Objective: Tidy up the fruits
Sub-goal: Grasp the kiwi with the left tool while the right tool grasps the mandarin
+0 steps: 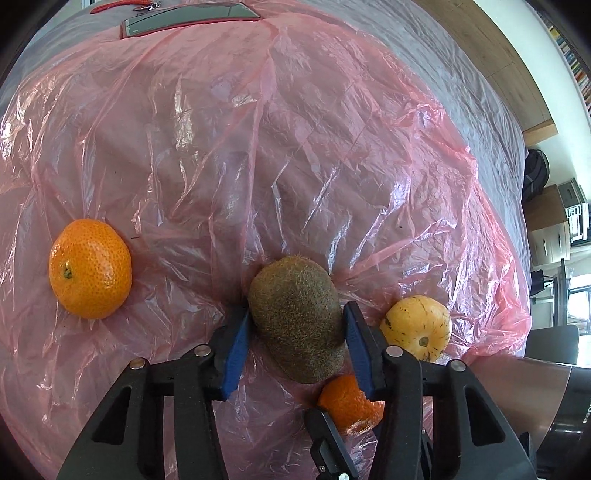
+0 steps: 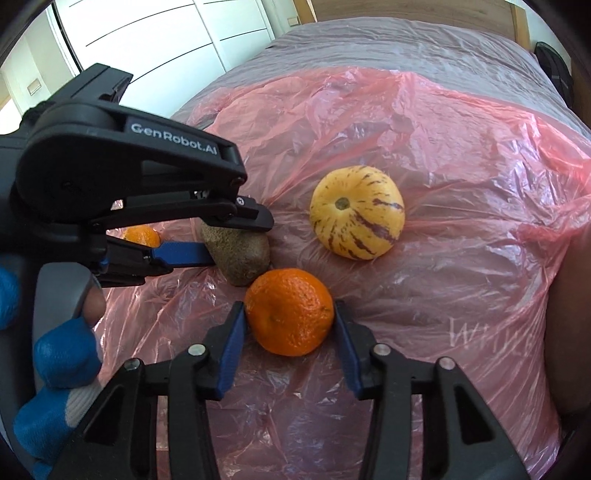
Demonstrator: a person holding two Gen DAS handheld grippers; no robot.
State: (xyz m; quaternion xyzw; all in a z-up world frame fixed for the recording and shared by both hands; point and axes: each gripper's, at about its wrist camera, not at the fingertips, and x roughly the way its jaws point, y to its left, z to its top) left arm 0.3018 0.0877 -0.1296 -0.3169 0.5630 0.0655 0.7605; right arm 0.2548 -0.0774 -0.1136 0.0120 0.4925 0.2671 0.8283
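Hardly begun: the left gripper [image 1: 295, 334] clamps the kiwi [image 1: 299, 317] and the right gripper [image 2: 290, 332] pinches a tangerine [image 2: 290, 312], both unlifted on the pink plastic sheet [image 1: 258, 129] (another tangerine [image 1: 90, 267] and a striped yellow fruit [image 2: 356, 212] lie untouched).

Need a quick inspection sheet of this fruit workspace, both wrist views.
Surface: crinkled pink plastic sheet spread over a grey bedcover.
Job's things: kiwi; near tangerine just in front of it; striped yellow fruit beside them; far tangerine lying apart.
Clutter: flat dark item with red trim at the sheet's far edge.
Grippers: left gripper fingers pressed on the kiwi; right gripper fingers against the near tangerine's sides. Blue-gloved hand holds the left one.
Cables: nothing seen.
Surroundings: white wardrobe doors, wooden floor, boxes.
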